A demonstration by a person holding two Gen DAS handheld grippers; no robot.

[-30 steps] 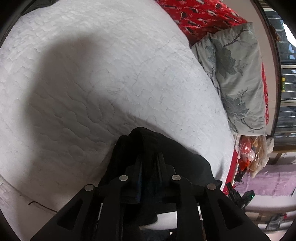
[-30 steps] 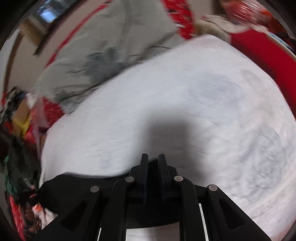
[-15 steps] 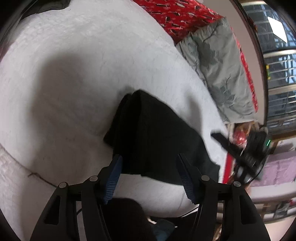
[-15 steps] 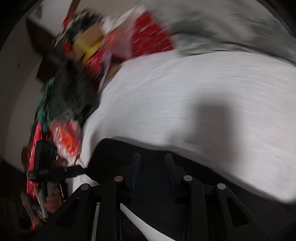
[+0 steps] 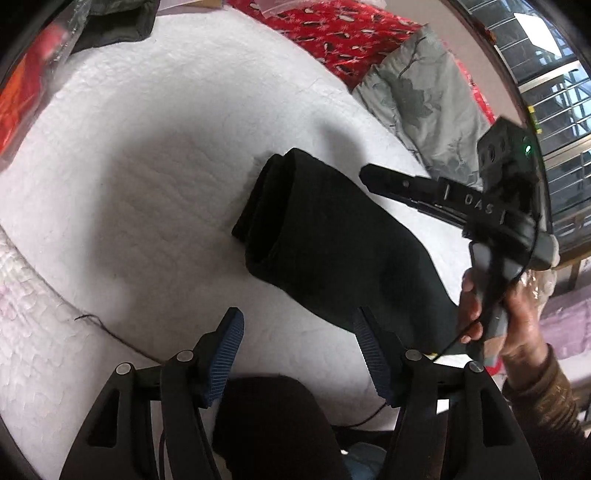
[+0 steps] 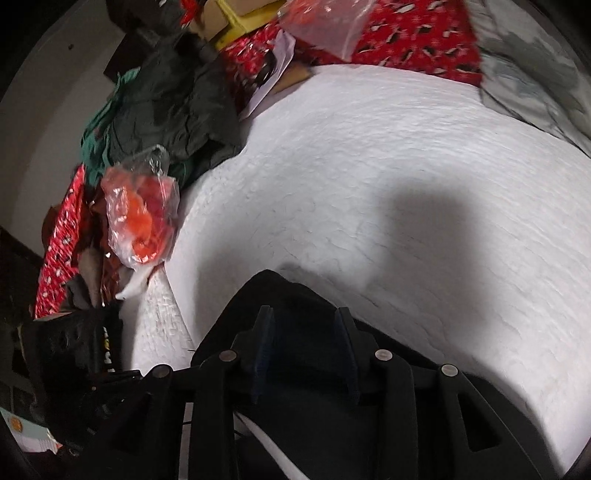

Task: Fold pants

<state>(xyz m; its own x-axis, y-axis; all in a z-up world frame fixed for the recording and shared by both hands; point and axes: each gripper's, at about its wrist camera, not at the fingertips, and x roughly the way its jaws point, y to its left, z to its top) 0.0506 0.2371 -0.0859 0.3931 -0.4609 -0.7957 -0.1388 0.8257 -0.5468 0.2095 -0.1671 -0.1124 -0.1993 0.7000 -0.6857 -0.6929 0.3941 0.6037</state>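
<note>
Left wrist view, left to right: white quilted bedspread (image 5: 155, 177) under and ahead of the left gripper (image 5: 297, 350). Left gripper: angled downward, jaws spread and opening, nothing between its blue ribbed pads (image 5: 225, 354); the bedspread shows in the gap. Black folded pants (image 5: 332, 243): ahead of the fingertips and to their right, lying flat, long axis running from the folded end, far and left of the tool, toward the near right. Right gripper (image 5: 373, 175): beyond the pants' right edge, reaching leftward over them, gripped by the person's right hand (image 5: 502, 306), brown sleeve (image 5: 546, 398) below. Grey floral pillow (image 5: 424, 96) and red patterned fabric (image 5: 343, 33) further off.

Right wrist view, left to right: clutter pile with orange plastic bag (image 6: 142, 218), far left of the tool. Right gripper (image 6: 304, 332): tilted down, jaws opening, pads apart over the pants (image 6: 295, 295), not pinching. Bedspread (image 6: 406, 184) beyond.
</note>
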